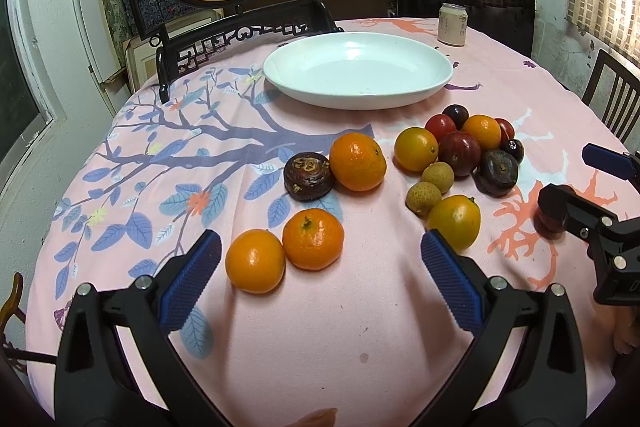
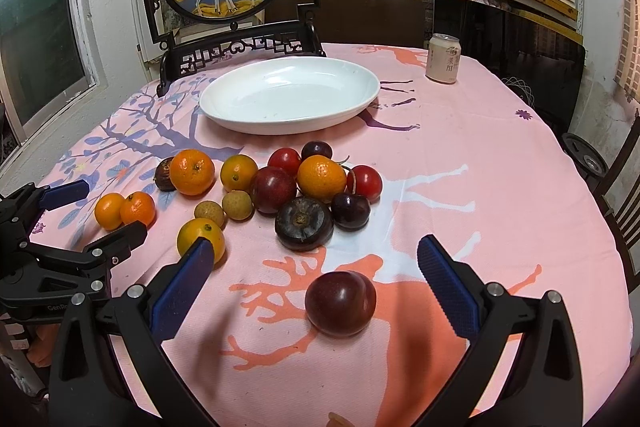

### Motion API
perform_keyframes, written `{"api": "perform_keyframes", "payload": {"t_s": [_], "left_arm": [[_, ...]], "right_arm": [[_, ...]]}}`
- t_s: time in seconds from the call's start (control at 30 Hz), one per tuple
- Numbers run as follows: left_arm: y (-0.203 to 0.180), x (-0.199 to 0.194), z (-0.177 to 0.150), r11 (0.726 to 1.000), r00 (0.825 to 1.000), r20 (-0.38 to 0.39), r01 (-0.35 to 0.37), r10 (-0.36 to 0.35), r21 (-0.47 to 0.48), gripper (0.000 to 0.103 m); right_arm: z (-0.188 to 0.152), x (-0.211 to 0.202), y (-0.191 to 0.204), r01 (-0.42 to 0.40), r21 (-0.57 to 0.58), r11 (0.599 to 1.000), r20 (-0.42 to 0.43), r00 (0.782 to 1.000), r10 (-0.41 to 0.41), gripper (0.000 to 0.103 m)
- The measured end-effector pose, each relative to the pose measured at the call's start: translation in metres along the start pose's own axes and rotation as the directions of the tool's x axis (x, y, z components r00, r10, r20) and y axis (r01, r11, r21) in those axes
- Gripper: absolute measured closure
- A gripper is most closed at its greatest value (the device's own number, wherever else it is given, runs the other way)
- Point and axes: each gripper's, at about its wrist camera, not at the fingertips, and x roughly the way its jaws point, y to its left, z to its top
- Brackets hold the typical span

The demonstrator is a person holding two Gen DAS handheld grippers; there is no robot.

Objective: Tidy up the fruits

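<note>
Both grippers gape, holding nothing. Right gripper point(image 2: 312, 259) frames a dark plum point(image 2: 341, 303); left gripper point(image 1: 320, 247) frames two oranges point(image 1: 284, 255). Empty white plate point(image 2: 224, 111) at twelve o'clock. From the left view, the plum is mostly hidden.

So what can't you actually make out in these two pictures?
- Pale drink can: its print is too small to read in either view.
- Dark red plum: in the left view the right claw's black finger hides most of it.
- Brown ridged fruit: in the right view a glossy orange tangerine covers half.
- White oval plate: its specks are too small to identify.
</note>
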Motion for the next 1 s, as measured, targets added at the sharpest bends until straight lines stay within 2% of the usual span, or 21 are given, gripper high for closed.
{"api": "perform_keyframes", "payload": {"t_s": [1.0], "left_arm": [[0.0003,0.001,-0.0003,1.0,1.0,-0.006,0.003,-0.003,-0.001,0.002]], "right_arm": [[-0.003,0.0026,0.001,-0.003,0.003,1.0,-0.007,1.0,0.003,0.001]]}}
